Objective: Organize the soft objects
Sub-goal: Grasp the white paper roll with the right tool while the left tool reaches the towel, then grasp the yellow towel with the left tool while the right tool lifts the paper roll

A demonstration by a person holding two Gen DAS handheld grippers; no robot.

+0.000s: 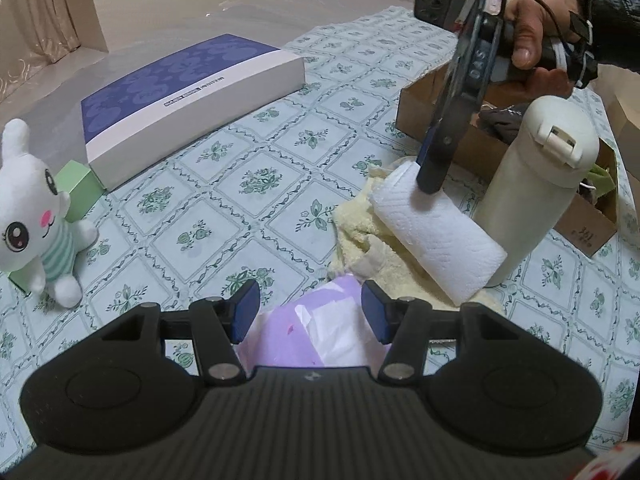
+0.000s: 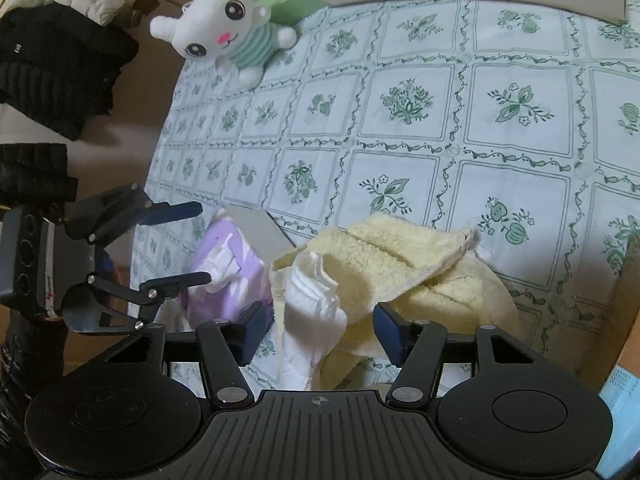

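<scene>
A white paper towel roll (image 1: 436,232) lies on a pale yellow towel (image 1: 360,224) on the table. My right gripper (image 1: 430,176) comes down from above, its fingers astride the roll's far end and open; in its own view the roll (image 2: 312,312) and the yellow towel (image 2: 404,264) sit between its open jaws (image 2: 320,330). My left gripper (image 1: 310,308) is open just above a purple tissue pack (image 1: 316,332); it also shows in the right wrist view (image 2: 196,240), beside the pack (image 2: 228,276). A white plush bunny (image 1: 32,212) sits far left.
A cream flask (image 1: 536,184) stands right beside the roll. An open cardboard box (image 1: 512,128) holding dark cloth is behind it. A purple-and-white flat box (image 1: 192,96) and a green block (image 1: 80,188) lie at the back left. Dark jackets (image 2: 60,72) hang beyond the table edge.
</scene>
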